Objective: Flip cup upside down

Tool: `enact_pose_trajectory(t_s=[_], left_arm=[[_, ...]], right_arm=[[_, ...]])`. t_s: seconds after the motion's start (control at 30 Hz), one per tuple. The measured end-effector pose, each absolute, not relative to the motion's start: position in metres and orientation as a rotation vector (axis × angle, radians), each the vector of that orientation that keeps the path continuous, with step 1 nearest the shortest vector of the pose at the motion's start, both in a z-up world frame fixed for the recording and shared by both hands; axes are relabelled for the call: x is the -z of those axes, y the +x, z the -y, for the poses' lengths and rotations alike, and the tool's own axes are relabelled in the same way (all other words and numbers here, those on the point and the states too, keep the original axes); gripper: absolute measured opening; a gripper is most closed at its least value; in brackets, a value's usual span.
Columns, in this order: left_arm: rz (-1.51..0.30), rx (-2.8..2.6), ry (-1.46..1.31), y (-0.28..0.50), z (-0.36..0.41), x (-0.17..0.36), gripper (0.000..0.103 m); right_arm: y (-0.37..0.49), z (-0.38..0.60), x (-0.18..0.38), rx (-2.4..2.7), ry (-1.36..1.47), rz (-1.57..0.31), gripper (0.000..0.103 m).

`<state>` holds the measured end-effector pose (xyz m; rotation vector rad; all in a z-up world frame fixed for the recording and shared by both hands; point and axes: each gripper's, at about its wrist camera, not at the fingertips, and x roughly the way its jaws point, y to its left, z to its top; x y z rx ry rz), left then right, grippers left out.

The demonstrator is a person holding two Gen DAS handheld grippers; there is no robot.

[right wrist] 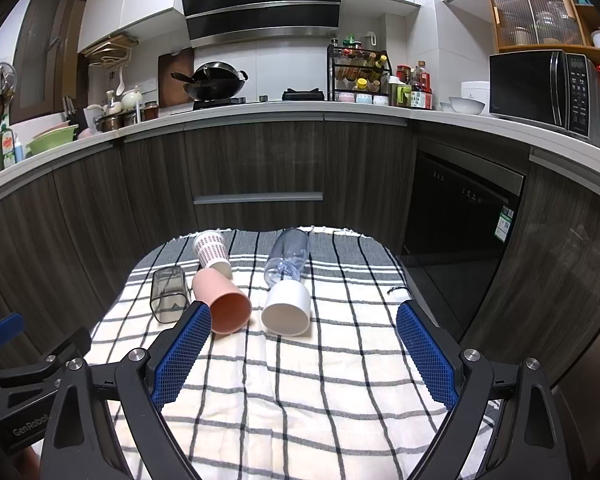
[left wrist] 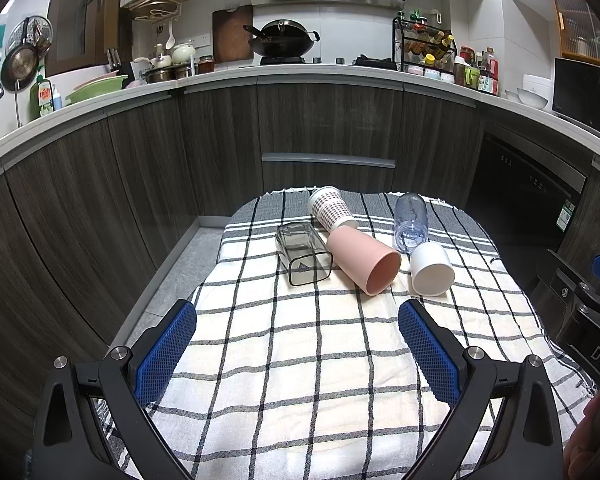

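Cups lying on their sides, both grippers apart and empty

Five cups lie on a checked cloth (left wrist: 300, 360) that covers the table, all at the far half of it. From left to right in the left wrist view: a smoky square cup (left wrist: 302, 252) lies with its open mouth toward the camera; just behind it, at about 1 o'clock, a dotted paper cup (left wrist: 332, 208) lies on its side; a pink cup (left wrist: 364, 260) lies beside the square cup, its mouth turned to about 5 o'clock, and its closed end is touching or almost touching the paper cup. Further right, a clear bluish cup (left wrist: 411, 220) lies lengthwise, and a white cup (left wrist: 432, 268) lies just in front of it with its mouth toward the camera.

The left gripper (left wrist: 298, 320) hangs above the near part of the cloth with its blue pads wide apart, holding nothing; the pink cup is at 12 to 1 o'clock from it, well ahead.

The right gripper (right wrist: 304, 322) is also spread open and empty. The white cup (right wrist: 286, 310) lies between its fingertips in the view but farther away, not touched, at about 11 o'clock.
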<state>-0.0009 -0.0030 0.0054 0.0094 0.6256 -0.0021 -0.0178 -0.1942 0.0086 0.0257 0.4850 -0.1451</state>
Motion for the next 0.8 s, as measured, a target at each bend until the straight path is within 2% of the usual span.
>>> enact_pose_trajectory(t_s=[0.8], left_arm=[[-0.626,0.002,0.008,-0.0011,0.0029,-0.0052,0.103]], right_arm=[[-0.0177,0.1945,-0.0067,0.144,0.027,-0.488,0.094]])
